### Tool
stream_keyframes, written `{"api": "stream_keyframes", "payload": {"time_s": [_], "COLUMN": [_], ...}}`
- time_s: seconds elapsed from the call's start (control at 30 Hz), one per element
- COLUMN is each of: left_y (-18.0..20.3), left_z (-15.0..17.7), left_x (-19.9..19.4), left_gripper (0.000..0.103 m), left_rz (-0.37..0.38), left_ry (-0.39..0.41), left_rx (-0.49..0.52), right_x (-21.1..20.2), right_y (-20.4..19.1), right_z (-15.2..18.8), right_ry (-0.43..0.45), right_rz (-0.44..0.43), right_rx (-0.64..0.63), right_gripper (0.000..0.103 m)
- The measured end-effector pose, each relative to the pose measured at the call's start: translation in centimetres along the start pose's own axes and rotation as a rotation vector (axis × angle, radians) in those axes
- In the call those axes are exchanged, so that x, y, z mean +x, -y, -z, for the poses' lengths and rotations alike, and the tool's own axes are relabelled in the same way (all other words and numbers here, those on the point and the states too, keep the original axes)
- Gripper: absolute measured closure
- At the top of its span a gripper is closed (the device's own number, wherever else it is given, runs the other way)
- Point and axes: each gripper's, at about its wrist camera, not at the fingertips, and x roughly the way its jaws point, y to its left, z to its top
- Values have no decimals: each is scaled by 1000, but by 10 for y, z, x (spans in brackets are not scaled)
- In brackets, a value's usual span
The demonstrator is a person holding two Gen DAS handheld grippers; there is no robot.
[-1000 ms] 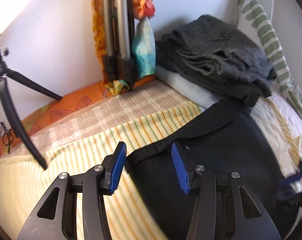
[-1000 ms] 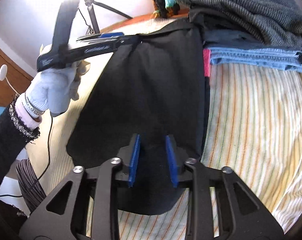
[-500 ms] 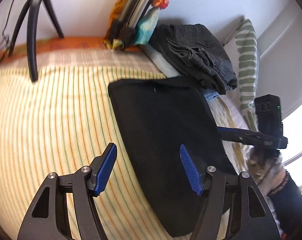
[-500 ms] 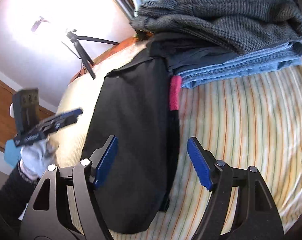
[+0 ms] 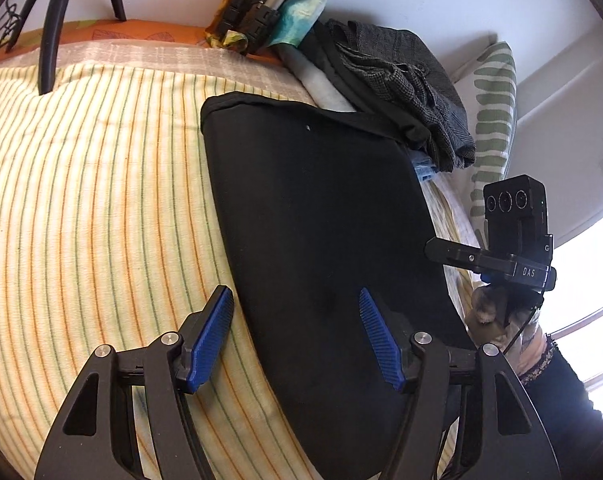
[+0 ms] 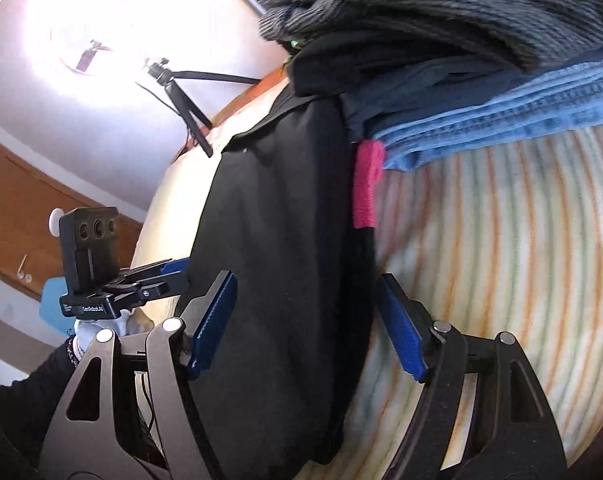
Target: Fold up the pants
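The folded black pants (image 5: pixel 321 240) lie lengthwise on the bed (image 5: pixel 81 200), their far end touching the clothes pile (image 5: pixel 401 80). The left tool (image 5: pixel 297 340) and the right tool (image 6: pixel 307 320) both gape wide, holding nothing.

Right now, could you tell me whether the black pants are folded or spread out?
Folded: the black pants lie as one compact panel on the striped bedspread, no separate legs showing.

My right wrist view is motion-blurred. The black pants (image 5: pixel 321 240) run off my left view's bottom edge, and the clothes pile (image 5: pixel 397 92) hides their far corner.
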Motion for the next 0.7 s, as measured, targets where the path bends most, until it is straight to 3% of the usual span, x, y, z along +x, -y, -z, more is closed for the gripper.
{"api": "stream_keyframes", "payload": {"time_s": [0.13, 0.2, 0.23, 0.43, 0.7], "left_y": [2, 3, 4, 6, 9], "left_z": [0, 0, 0, -1, 0], "left_x": [5, 5, 5, 9, 8], "left_gripper": [39, 39, 39, 44, 68], "left_rz": [2, 1, 2, -7, -80], "left_ry": [13, 19, 20, 30, 50], "left_rx": [20, 24, 28, 36, 51], "right_x": [7, 10, 8, 11, 14], "right_y": [-5, -2, 0, -1, -20], "right_z": [0, 1, 2, 3, 5], "right_ry": [1, -16, -18, -12, -7], "right_rz": [6, -1, -6, 9, 111], "right_rx": [-13, 5, 15, 18, -29], "right_gripper": [37, 61, 63, 65, 68]}}
